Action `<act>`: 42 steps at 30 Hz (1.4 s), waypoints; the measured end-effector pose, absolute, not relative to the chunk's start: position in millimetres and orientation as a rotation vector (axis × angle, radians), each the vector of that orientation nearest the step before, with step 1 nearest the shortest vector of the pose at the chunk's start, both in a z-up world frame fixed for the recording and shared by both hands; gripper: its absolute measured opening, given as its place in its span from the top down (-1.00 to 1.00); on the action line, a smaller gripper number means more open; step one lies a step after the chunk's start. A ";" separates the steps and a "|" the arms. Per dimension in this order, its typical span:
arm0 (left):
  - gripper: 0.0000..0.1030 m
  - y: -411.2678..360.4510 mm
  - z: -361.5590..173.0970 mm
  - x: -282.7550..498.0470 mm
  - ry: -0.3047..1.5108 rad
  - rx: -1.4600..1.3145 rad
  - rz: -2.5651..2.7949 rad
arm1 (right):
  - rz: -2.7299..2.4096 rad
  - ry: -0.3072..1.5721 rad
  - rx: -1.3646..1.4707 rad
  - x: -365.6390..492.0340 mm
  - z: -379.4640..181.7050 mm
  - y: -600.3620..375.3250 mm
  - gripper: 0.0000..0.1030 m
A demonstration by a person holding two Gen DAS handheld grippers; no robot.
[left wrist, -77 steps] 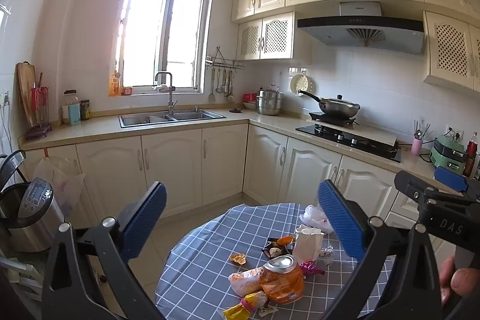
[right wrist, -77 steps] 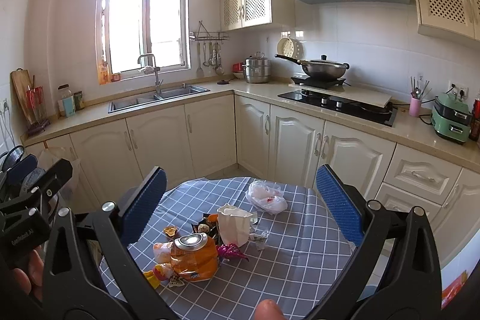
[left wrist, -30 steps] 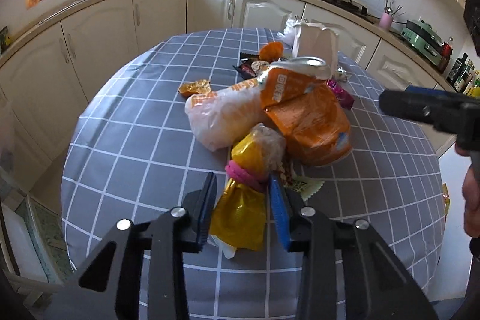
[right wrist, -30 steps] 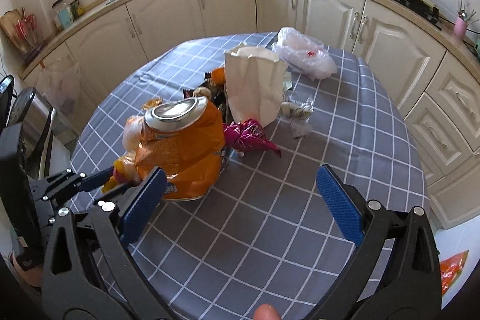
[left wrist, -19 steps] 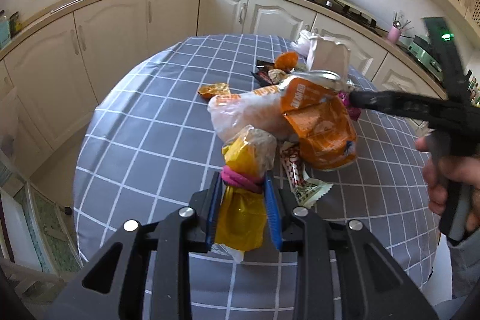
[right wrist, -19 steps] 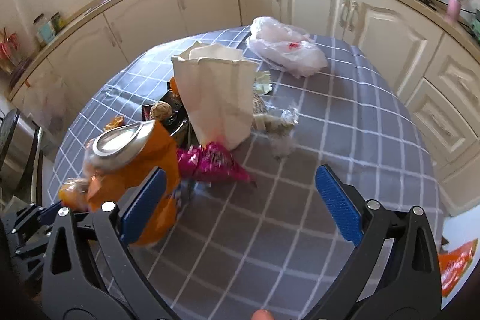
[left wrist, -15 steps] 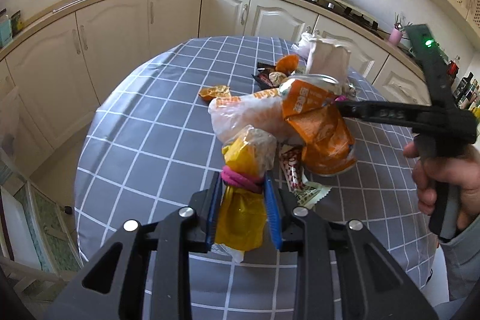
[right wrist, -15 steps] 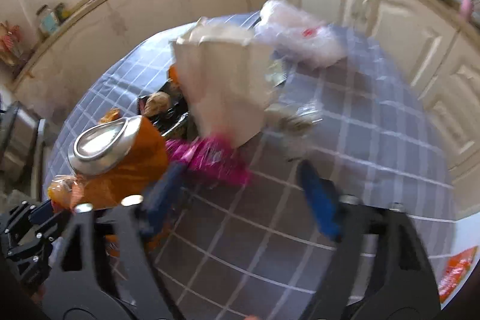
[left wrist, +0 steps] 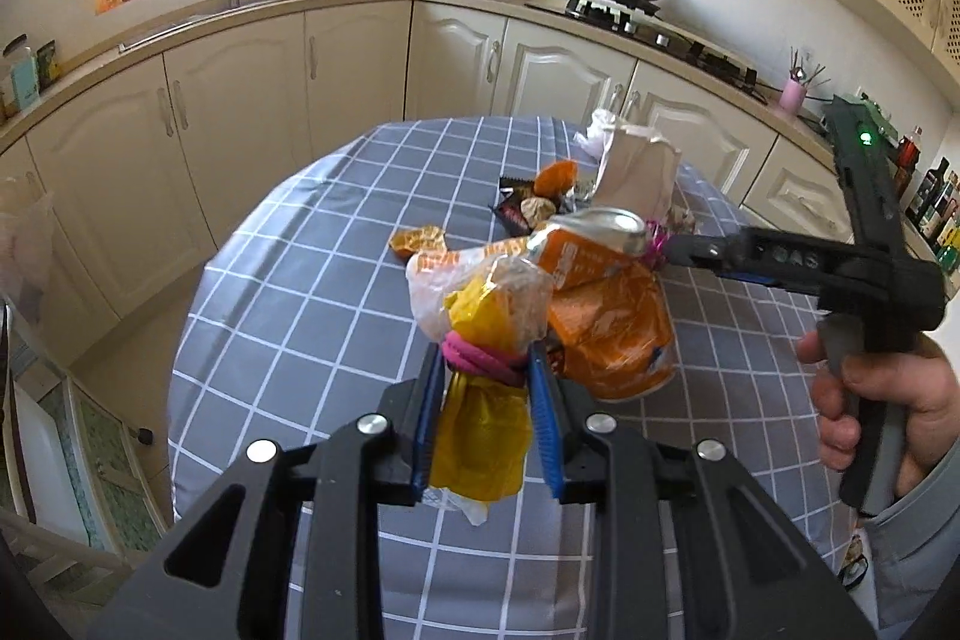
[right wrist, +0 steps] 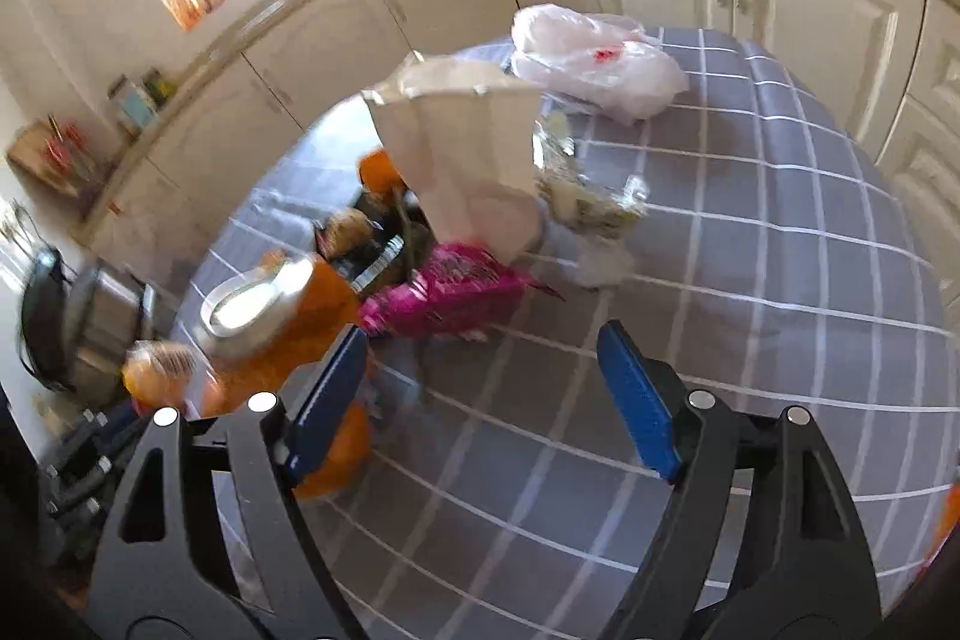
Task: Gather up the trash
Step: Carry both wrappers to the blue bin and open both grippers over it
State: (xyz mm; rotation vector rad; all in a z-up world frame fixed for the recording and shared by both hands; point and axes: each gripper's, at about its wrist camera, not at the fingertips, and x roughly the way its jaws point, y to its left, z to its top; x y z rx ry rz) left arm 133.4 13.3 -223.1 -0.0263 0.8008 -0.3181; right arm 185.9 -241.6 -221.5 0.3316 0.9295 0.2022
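Wrapper [left wrist: 480, 430], yellow with a pink band, sits clamped in the left gripper [left wrist: 487, 388] above the desk [left wrist: 312, 292]. Right gripper [right wrist: 480, 370] gapes wide, empty, nearing the pink wrapper [right wrist: 456, 289] beside the orange bag [right wrist: 312, 316].

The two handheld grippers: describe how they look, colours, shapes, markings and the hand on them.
The left gripper and right gripper share one build: matte black angular linkage arms with cut-out slots, silver round pivot bolts, and flat blue ribbed finger pads. Seen from the left wrist, the right one has a black pistol-style handle, a green indicator light and pale raised lettering. A bare hand with a grey sleeve grips it.
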 end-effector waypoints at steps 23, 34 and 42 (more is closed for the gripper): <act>0.48 -98.5 -162.4 117.6 0.689 0.055 -0.513 | 0.154 0.707 0.461 96.0 -167.8 -353.3 0.32; 0.48 -293.0 -171.0 105.9 0.765 0.148 -0.881 | -0.223 0.628 0.594 -11.7 -184.3 -545.6 0.32; 0.48 -444.1 -238.7 90.3 0.971 0.259 -1.088 | -0.449 0.754 0.766 -57.5 -277.9 -656.5 0.32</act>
